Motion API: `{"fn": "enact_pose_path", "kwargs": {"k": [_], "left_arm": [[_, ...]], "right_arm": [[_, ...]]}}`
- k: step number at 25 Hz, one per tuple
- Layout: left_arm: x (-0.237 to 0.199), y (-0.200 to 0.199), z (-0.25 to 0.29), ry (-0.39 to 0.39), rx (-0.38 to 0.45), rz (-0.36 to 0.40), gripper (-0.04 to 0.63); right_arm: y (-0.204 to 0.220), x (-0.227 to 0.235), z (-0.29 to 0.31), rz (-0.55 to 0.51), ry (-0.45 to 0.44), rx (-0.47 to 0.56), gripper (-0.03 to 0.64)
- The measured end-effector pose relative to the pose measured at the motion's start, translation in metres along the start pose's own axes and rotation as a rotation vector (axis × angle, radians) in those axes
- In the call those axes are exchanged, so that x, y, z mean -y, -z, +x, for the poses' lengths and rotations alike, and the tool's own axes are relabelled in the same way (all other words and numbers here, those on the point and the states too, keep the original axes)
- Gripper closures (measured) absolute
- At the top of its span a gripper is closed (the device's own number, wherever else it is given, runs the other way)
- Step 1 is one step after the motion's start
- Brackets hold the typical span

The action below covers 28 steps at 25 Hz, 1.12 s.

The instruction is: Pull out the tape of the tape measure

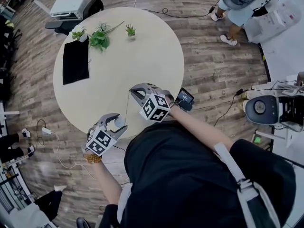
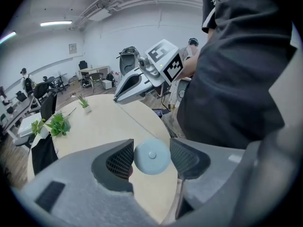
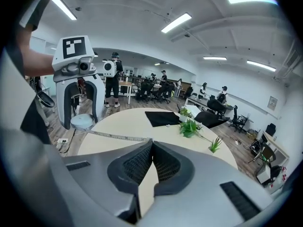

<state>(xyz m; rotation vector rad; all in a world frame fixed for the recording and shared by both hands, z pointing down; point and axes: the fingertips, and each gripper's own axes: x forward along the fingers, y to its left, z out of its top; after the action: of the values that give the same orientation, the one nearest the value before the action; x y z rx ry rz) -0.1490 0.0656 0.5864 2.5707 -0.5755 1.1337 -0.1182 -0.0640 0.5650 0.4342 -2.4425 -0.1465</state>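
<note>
A round pale grey-blue tape measure case (image 2: pixel 151 156) sits between the pads (image 2: pixel 118 160) of my left gripper (image 2: pixel 151 154), which is shut on it near the table's front edge. In the head view, the case (image 1: pixel 120 123) shows in that left gripper (image 1: pixel 118 121). A thin tape (image 1: pixel 127 106) runs from the case up to my right gripper (image 1: pixel 132 92). In the right gripper view, the right gripper (image 3: pixel 151 143) is shut on the tape's end, and the marked tape (image 3: pixel 116 136) stretches left to the case (image 3: pixel 82 122) under the left gripper (image 3: pixel 81 109). The right gripper (image 2: pixel 124 91) also shows in the left gripper view.
The round beige table (image 1: pixel 142 46) carries a black mat (image 1: pixel 75 61), a leafy plant (image 1: pixel 99 39) and a small potted plant (image 1: pixel 130 31) at its far side. An office chair (image 1: pixel 71 6) stands behind it. A dark device (image 1: pixel 184 98) lies by my right arm. Cables (image 1: pixel 57 144) cross the wooden floor.
</note>
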Motion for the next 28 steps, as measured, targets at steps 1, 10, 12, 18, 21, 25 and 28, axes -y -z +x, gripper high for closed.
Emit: {"fn": "enact_pose_path", "kwargs": {"k": [1, 10, 12, 18, 21, 25, 28], "left_arm": [[0.001, -0.001, 0.0, 0.003, 0.0, 0.0, 0.345], [-0.007, -0.01, -0.002, -0.013, 0.007, 0.007, 0.345], [-0.006, -0.009, 0.0, -0.009, 0.008, 0.002, 0.345], [0.003, -0.007, 0.006, 0.019, -0.02, 0.007, 0.345], [0.006, 0.003, 0.012, 0.024, -0.038, -0.012, 0.345], [0.006, 0.013, 0.017, 0.025, -0.048, -0.05, 0.345], [0.008, 0.011, 0.018, 0.034, -0.044, -0.055, 0.345]], "right_arm": [[0.001, 0.003, -0.001, 0.009, 0.008, -0.002, 0.614], [0.006, 0.021, -0.001, 0.037, 0.038, -0.009, 0.614], [0.007, 0.023, -0.002, 0.04, 0.044, -0.012, 0.614], [0.019, 0.045, -0.007, 0.076, 0.097, -0.033, 0.614], [0.026, 0.059, -0.012, 0.104, 0.107, -0.038, 0.614], [0.029, 0.068, -0.015, 0.139, 0.103, -0.04, 0.614], [0.032, 0.068, -0.015, 0.138, 0.107, -0.049, 0.614]]}}
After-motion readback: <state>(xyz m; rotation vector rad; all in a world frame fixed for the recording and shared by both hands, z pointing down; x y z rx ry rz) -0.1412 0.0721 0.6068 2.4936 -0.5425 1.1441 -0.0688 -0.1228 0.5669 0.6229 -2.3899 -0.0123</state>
